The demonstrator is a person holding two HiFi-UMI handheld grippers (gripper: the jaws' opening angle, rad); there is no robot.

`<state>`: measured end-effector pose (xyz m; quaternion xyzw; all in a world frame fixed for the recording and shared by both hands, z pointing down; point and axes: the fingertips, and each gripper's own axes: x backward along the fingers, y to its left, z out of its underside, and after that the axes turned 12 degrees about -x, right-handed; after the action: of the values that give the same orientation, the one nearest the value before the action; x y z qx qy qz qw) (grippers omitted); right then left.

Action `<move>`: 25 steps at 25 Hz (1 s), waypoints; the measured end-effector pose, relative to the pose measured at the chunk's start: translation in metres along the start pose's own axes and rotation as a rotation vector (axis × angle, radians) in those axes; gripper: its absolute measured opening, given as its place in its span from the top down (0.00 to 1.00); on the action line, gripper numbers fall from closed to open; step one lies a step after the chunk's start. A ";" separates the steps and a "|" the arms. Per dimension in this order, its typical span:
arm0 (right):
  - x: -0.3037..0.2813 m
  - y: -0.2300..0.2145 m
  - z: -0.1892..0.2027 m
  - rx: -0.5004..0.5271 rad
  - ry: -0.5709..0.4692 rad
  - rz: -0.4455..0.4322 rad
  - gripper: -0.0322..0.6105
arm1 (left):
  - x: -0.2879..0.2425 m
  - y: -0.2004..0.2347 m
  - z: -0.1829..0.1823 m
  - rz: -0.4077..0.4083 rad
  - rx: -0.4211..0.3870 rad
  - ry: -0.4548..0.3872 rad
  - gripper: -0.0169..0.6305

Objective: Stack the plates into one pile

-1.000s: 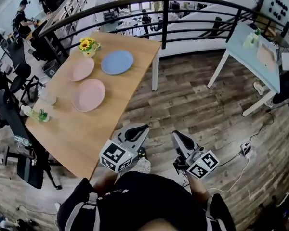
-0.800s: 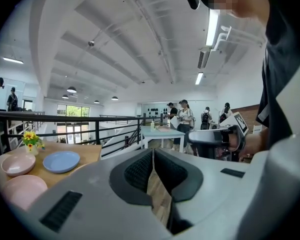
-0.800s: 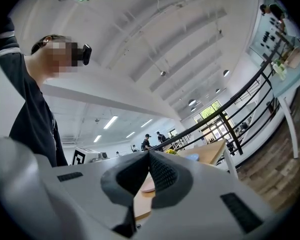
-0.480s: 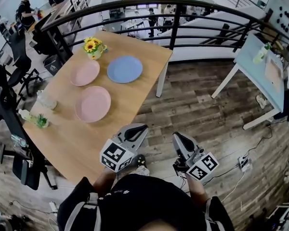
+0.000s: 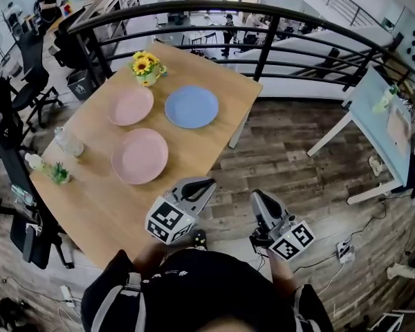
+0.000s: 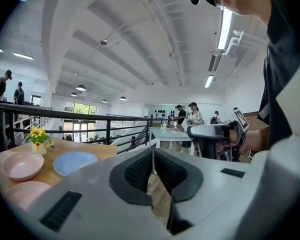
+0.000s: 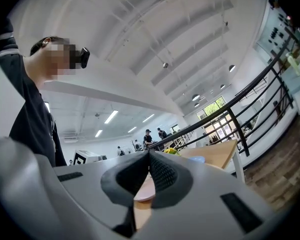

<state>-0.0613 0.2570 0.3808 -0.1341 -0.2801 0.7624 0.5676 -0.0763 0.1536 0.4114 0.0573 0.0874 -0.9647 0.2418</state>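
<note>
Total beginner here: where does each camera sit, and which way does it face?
Head view: on the person's head, facing steeply down at the table and blue plate; dark shirt, left claw and right claw show.
Left gripper view: on the left claw, facing along its shut jaws toward the railing; shirt and right claw show at right.
Right gripper view: on the right claw, facing along its shut jaws toward table and ceiling; shirt shows at left.
Shared: head and left gripper views both show the blue plate.

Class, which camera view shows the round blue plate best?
The head view: the round blue plate appears whole, from above. The left gripper view shows it at a low slant; the right gripper view only a blue sliver.
</note>
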 end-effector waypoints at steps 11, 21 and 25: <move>-0.047 -0.002 0.009 -0.013 0.049 -0.069 0.95 | 0.005 0.041 0.014 -0.064 0.006 0.019 0.94; -0.112 -0.030 0.005 -0.063 0.161 -0.252 0.95 | 0.013 0.080 0.022 -0.253 -0.002 0.101 0.94; -0.141 -0.044 -0.005 -0.071 0.212 -0.341 0.95 | 0.011 0.100 0.029 -0.360 0.034 0.143 0.94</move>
<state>0.0214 0.1346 0.3864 -0.1842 -0.2643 0.6266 0.7096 -0.0404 0.0563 0.4239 0.1133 0.0971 -0.9871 0.0574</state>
